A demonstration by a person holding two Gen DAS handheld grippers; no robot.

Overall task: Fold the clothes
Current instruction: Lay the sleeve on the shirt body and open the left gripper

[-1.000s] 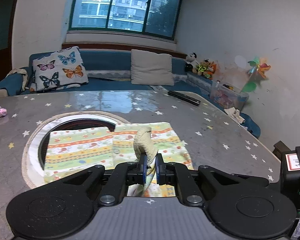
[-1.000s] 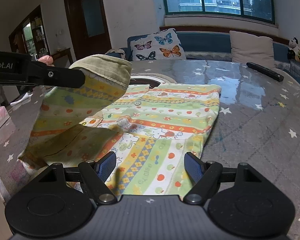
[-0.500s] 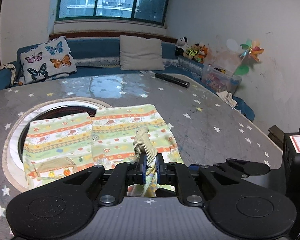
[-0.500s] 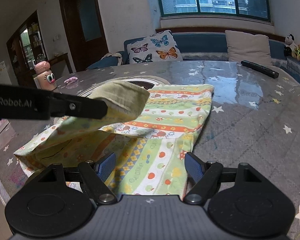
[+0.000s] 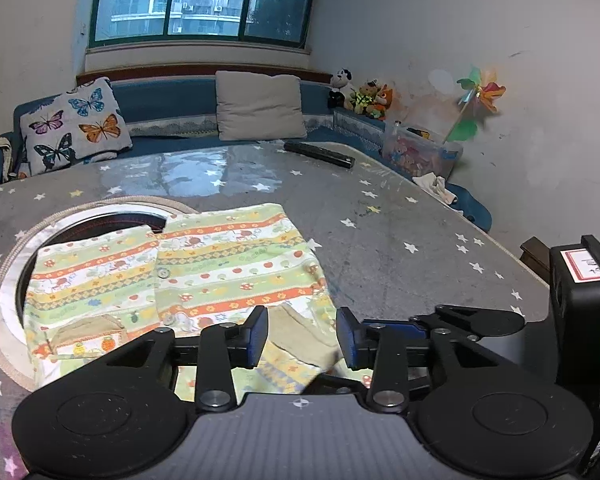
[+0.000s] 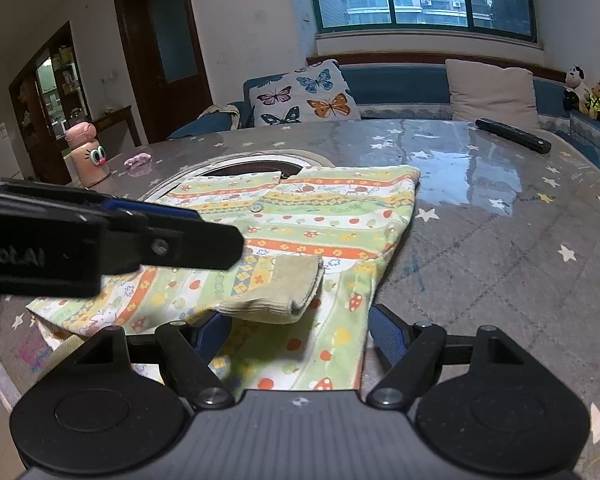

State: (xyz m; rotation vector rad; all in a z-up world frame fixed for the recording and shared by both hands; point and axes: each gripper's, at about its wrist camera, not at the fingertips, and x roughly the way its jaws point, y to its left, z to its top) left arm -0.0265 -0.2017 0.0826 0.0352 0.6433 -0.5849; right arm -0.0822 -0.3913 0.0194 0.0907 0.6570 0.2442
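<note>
One sleeve (image 6: pixel 276 292) now lies folded over the shirt (image 5: pixel 236 264), dropped from the opening left tool (image 5: pixel 302 338), while the right tool (image 6: pixel 296 332) hangs open and empty, so this fold looks done.

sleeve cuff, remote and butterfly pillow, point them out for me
sleeve cuff (image 6: pixel 296 280), right wrist view, on the ribbed beige band
remote (image 5: pixel 318 153), left wrist view, on the middle of its black body
butterfly pillow (image 6: pixel 304 98), right wrist view, on the printed front

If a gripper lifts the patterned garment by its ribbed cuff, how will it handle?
Probably floppy: the patterned garment lies flat in soft folds, so it should drape. Likely light, being thin cloth. The ribbed cuff, thicker, may grip well between the left gripper's opening jaws.
</note>
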